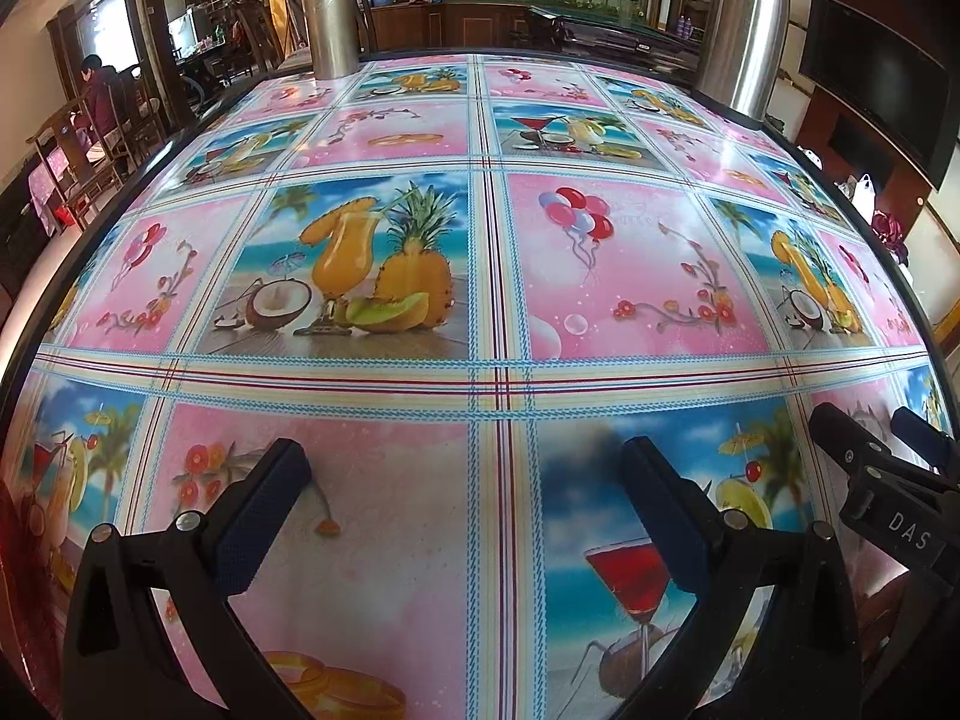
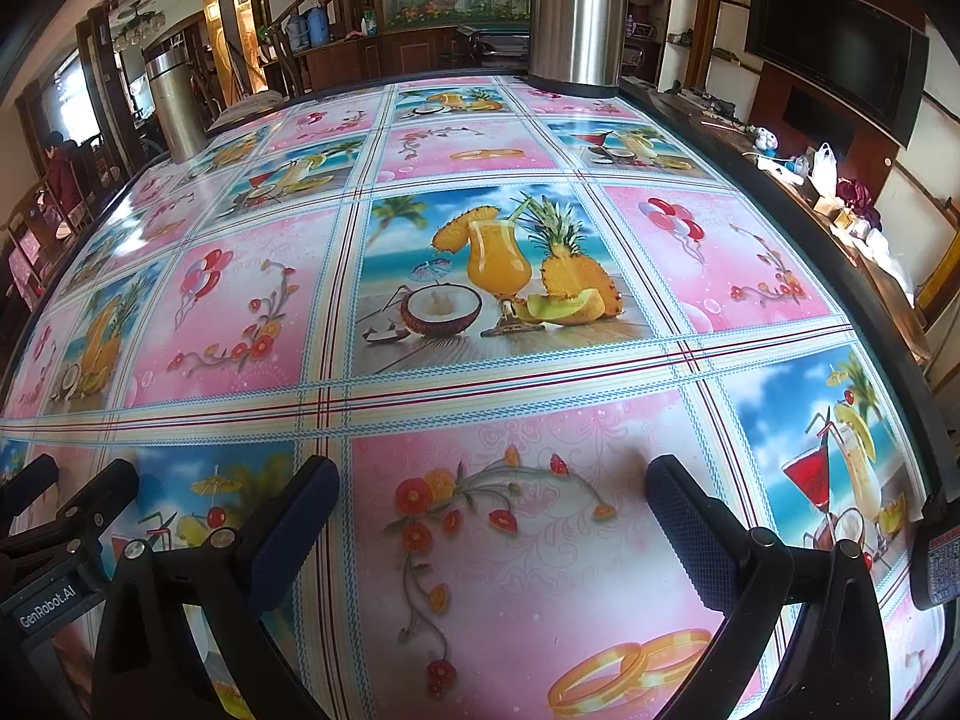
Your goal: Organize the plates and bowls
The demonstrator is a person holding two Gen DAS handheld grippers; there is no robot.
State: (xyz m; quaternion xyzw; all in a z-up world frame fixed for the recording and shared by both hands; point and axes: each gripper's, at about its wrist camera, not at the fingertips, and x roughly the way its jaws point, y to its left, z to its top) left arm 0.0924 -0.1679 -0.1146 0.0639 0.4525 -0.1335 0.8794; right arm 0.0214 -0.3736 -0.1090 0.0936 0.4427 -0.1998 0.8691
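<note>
Two grippers are over the table, which carries a glossy cloth printed in pink and blue panels of fruit drinks, balloons and flowers. Two steel flasks stand at the far edge: a narrow flask toward the left and a wide flask toward the right. The right wrist view shows the same pair, the wide one straight ahead and the narrow one off to the left.

No plate or bowl shows in either view, so where they lie cannot be told.

The left gripper hangs low over the near part of the cloth, its two blue-padded fingers spread wide with nothing between them. The right gripper is spread just as wide and also holds nothing; bare cloth fills the gap. The two grippers sit side by side, each catching the other at the edge of its view: the right one at the left camera's right rim, the left one at the right camera's left rim.

One person sits on a chair in the room beyond, far left.
</note>
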